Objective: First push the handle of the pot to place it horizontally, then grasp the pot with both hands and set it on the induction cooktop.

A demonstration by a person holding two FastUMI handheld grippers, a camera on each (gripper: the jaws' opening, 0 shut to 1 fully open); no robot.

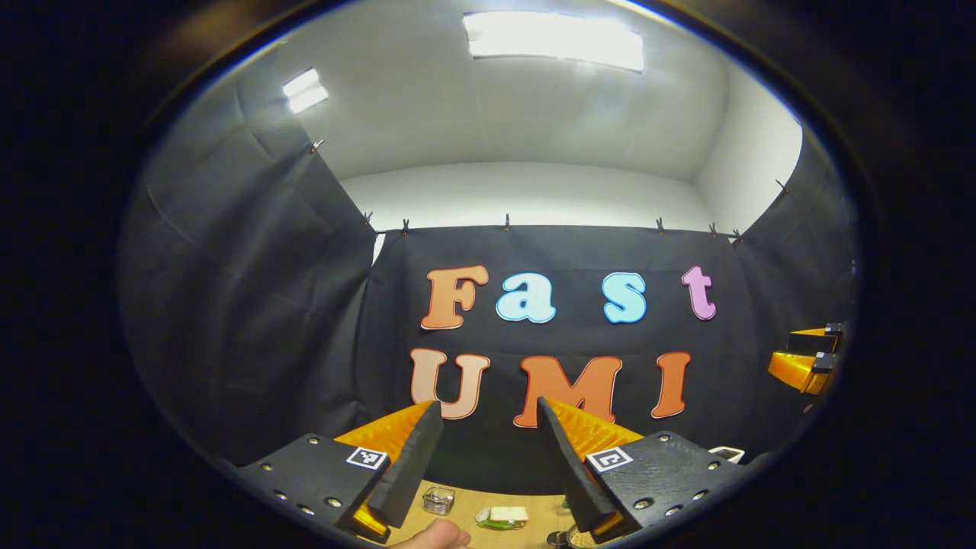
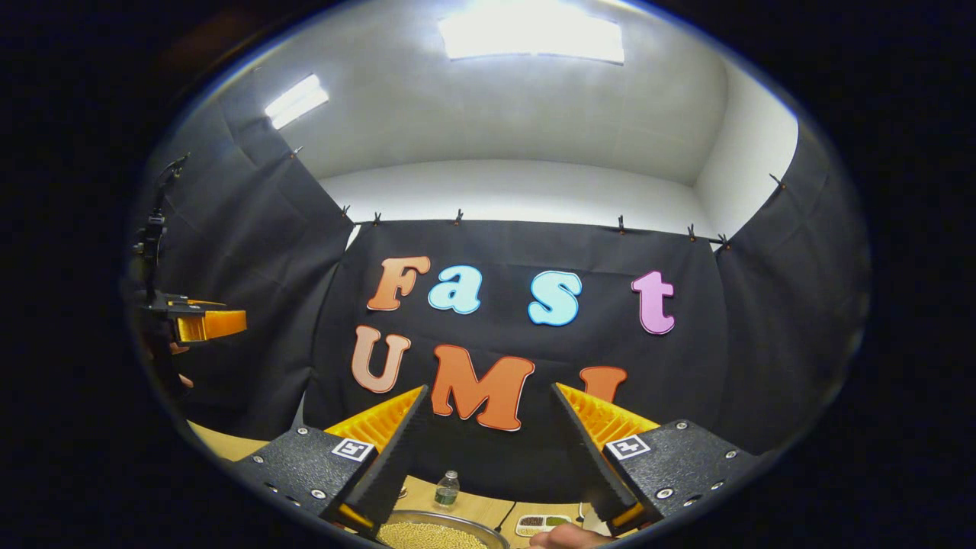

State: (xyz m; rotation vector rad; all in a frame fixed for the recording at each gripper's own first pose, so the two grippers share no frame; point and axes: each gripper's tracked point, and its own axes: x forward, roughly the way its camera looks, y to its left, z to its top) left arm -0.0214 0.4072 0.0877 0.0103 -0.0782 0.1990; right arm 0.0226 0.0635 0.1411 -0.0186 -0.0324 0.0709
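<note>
1. Left gripper [image 1: 488, 450]: jaws apart, nothing between, held high, aimed at booth wall; small clear glass jar [image 1: 439, 499] and light wooden table [image 1: 465, 509] sit low, beyond the tips
2. Right gripper [image 2: 488, 442]: jaws apart, empty; round metal pot full of pale grains [image 2: 438, 531] lies straight below/ahead, so R looks nearer
3. Handle hidden, can't tell its axis
4. Induction cooktop: can't place it
</note>
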